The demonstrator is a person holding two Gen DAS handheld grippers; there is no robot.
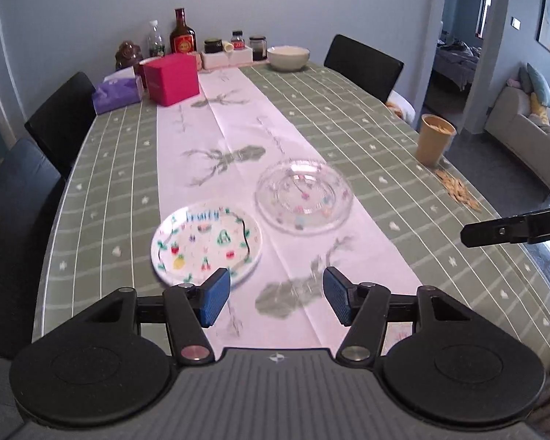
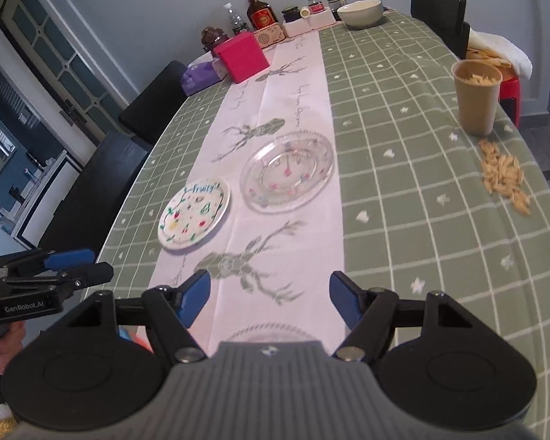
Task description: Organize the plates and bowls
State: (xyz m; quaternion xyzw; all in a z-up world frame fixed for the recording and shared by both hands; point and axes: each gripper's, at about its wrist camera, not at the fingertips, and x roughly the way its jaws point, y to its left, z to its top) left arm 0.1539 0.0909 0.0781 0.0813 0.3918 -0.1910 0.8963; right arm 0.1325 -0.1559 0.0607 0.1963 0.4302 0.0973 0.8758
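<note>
Near the tabletop's front edge, left gripper [image 1: 277, 299] and right gripper [image 2: 269, 302] hover spread, empty; the glass plate [image 1: 304, 198] could slip from a shallow rim pinch.

Pink box [image 1: 172, 79], beige cup [image 2: 476, 97]

A white plate [image 1: 207, 247] bears colourful fruit prints; the counter [image 1: 366, 128] wears green white-gridded cloth; the box [image 1: 172, 79] is pink.
</note>
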